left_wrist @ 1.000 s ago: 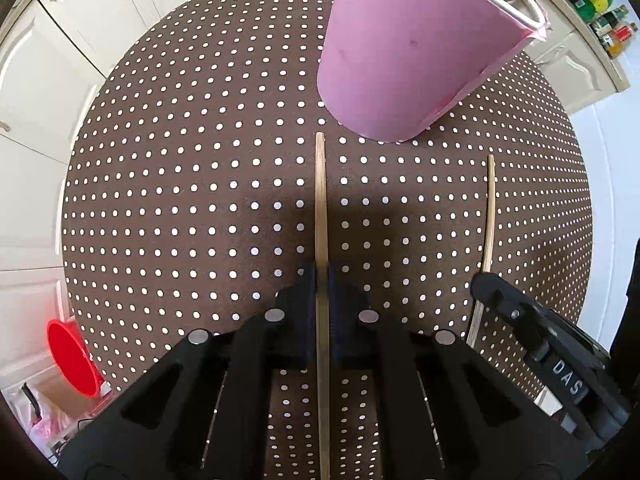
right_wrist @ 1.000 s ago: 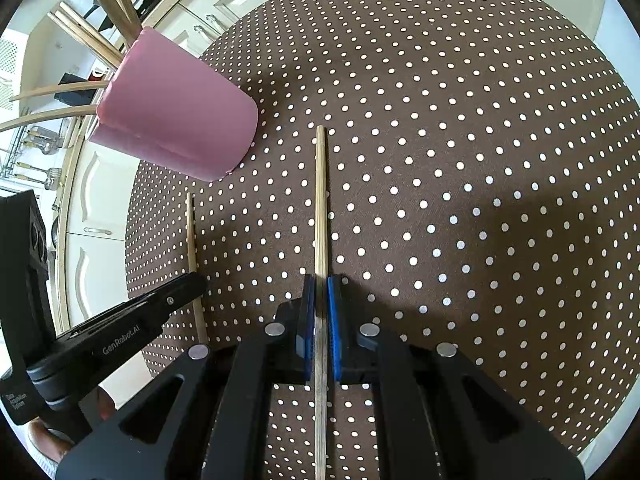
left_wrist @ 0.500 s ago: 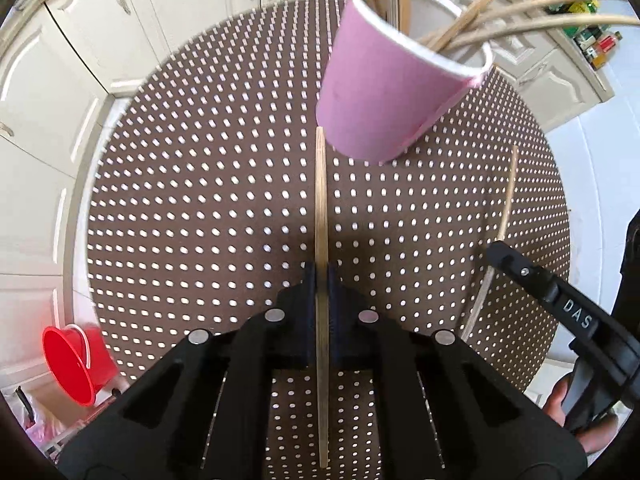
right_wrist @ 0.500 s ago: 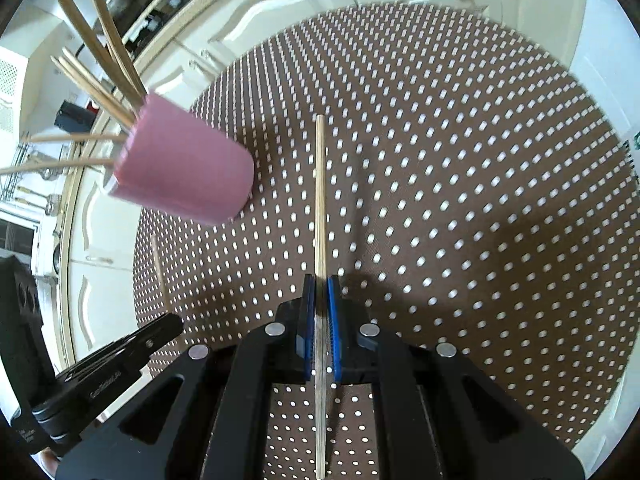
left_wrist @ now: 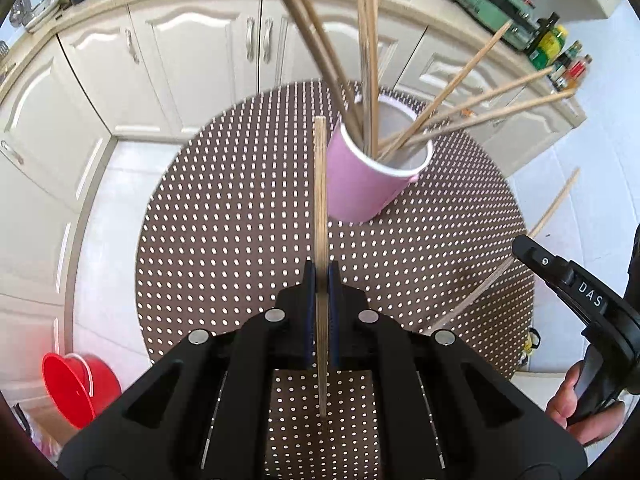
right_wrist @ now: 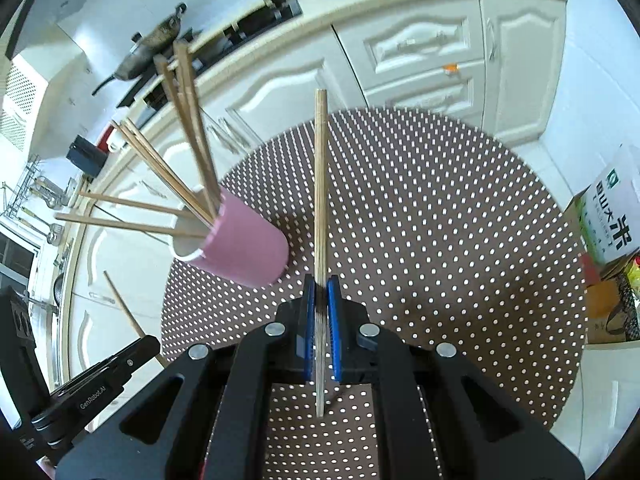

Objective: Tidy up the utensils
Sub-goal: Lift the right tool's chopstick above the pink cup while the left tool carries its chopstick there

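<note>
A pink cup [left_wrist: 366,184] [right_wrist: 244,246] stands on the round brown polka-dot table [left_wrist: 224,240] [right_wrist: 440,220] with several wooden chopsticks fanning out of it. My left gripper [left_wrist: 320,272] is shut on a wooden chopstick [left_wrist: 320,200] that points forward, just left of the cup and above the table. My right gripper [right_wrist: 320,284] is shut on another chopstick [right_wrist: 320,184], right of the cup and well above the table. The right gripper's body and its chopstick [left_wrist: 552,208] show at the right edge of the left wrist view; the left gripper's body [right_wrist: 92,392] shows at lower left of the right wrist view.
White kitchen cabinets [left_wrist: 192,52] [right_wrist: 420,64] ring the table. A red bucket [left_wrist: 78,388] sits on the floor at lower left. A green-and-white carton [right_wrist: 612,216] stands beyond the table's right edge. A hand [left_wrist: 576,400] holds the right gripper's handle.
Both grippers have risen with their chopsticks, so the table looks smaller and the cup's open top and its chopsticks have come into view. Both grips stayed shut.
</note>
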`<state>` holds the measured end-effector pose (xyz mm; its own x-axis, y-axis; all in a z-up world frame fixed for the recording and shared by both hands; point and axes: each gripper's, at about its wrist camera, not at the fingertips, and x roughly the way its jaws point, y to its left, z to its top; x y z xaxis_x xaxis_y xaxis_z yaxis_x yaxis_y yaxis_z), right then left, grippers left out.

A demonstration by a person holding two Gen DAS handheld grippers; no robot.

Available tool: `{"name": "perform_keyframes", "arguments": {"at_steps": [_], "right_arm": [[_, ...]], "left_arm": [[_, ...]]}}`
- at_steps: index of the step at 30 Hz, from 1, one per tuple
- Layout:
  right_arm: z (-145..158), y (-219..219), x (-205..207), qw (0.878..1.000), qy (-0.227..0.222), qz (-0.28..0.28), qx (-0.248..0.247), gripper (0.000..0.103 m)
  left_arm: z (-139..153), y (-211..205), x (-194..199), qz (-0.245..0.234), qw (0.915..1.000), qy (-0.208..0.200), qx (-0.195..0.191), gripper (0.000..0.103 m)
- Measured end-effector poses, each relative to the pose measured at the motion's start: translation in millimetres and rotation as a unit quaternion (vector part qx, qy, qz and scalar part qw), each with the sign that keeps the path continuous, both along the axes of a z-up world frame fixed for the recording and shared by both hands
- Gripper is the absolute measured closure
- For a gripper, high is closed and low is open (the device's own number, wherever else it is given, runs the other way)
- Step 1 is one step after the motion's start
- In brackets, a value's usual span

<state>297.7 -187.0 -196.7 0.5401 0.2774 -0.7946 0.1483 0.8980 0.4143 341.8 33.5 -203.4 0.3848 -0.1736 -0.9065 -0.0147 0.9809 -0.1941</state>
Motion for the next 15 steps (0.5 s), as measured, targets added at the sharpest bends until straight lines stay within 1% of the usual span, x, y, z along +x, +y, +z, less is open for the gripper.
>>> {"name": "perform_keyframes", "arguments": {"at_steps": [3,5,7,11,15], "right_arm": [[11,1,-8,1.0,-0.014,-0.004,-0.007,0.098],[17,6,-9,1.0,-0.02,-0.004,-0.008,0.098],[23,11,-12,0.999,-0.03,-0.006,-0.01,0.098],[40,17,-15,0.998,-0.055,-0.008,-0.014,0.098],[60,21,-18,0.996,-0.083,-0.007,-0.019,0.098]], "left_arm": [[17,-2,-4,-0.002,0.9999,-0.017,-0.001,0.097],[17,-1,-10,-0.004,0.9996,-0.026,0.0,0.097],[24,0,-11,-0.006,0.9994,-0.033,-0.001,0.097],[32,6,-16,-0.007,0.9985,-0.053,-0.011,0.097],[49,5,-21,-0.015,0.9969,-0.077,-0.009,0.097]]}}
